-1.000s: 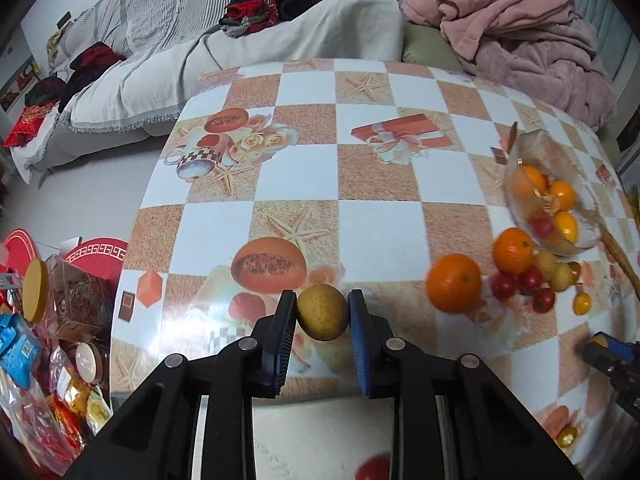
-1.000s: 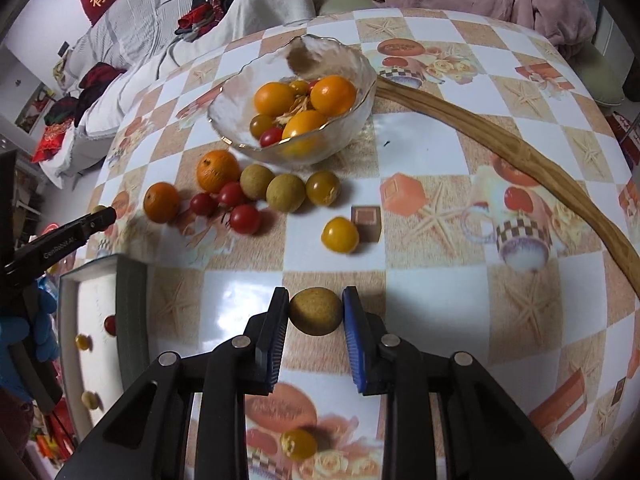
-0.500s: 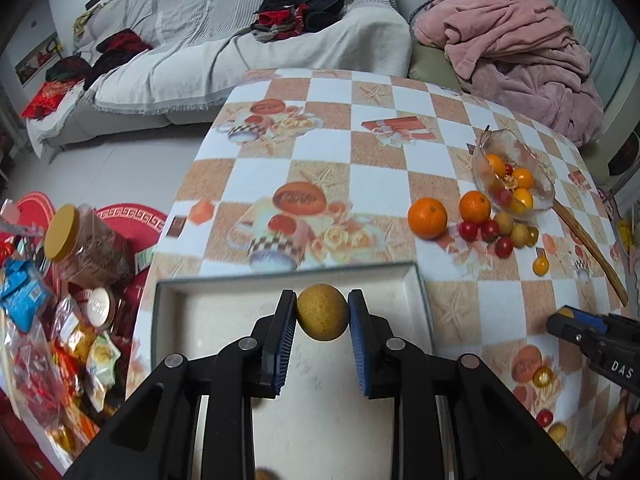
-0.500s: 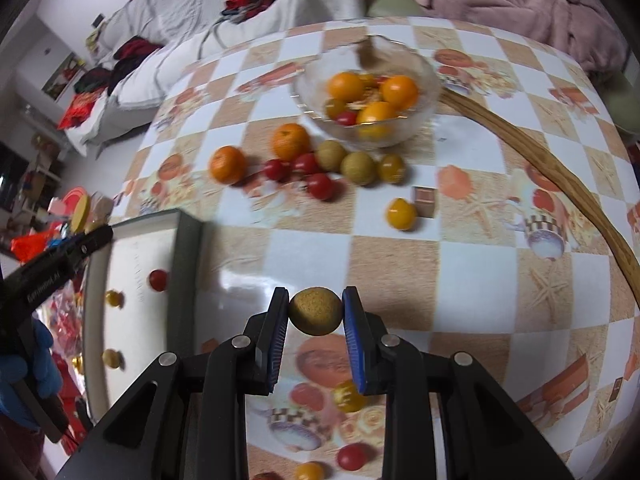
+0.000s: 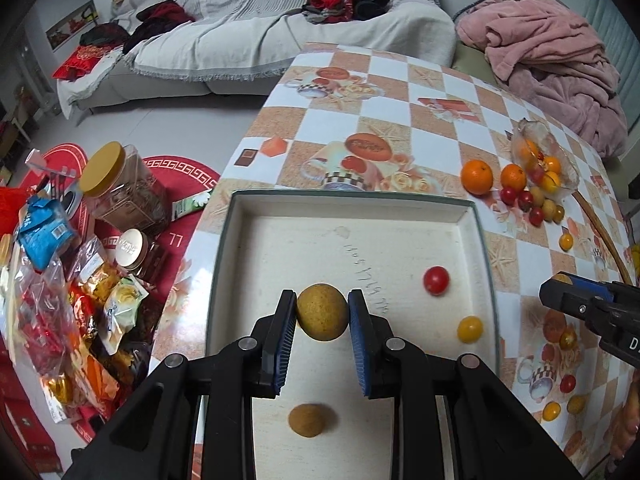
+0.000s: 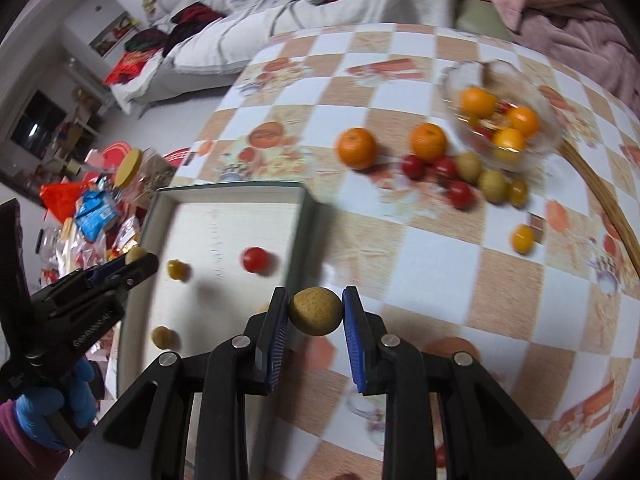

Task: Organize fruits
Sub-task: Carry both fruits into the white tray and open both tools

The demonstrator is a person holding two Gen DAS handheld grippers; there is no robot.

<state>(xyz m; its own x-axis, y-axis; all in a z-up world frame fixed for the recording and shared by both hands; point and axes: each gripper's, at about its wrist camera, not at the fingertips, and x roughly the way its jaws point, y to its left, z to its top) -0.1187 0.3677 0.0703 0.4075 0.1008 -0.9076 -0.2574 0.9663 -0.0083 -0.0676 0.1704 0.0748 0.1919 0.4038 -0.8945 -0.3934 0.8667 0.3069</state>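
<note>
The table (image 5: 424, 92), under a checked cloth printed with cups and starfish, carries everything, with a grey sofa (image 5: 248, 28) and a pink blanket (image 5: 552, 52) beyond it. At its near-left edge lies the shallow white tray (image 5: 352, 204), which already holds a brown fruit (image 5: 307, 420), a red cherry tomato (image 5: 436, 280) and a small yellow tomato (image 5: 469, 329). Far off to the right stands the glass bowl (image 6: 536, 92) of oranges, with two loose oranges (image 6: 357, 148) and a cluster of small fruits just beside it. The left gripper (image 5: 322, 312) is clamped on a round brown fruit, the left fruit (image 5: 322, 312), held over the middle of the tray, directly above bare floor with the earlier brown one nearer the camera. The right gripper (image 6: 315, 311) is likewise clamped on its own brown fruit, the right fruit (image 6: 315, 311), but hangs just outside the tray's right wall, over the table, so the tray lies to its left. By my judgement the left hand is the one placed to release; the right must first cross the wall leftward. These round fruits may roll once freed.
</note>
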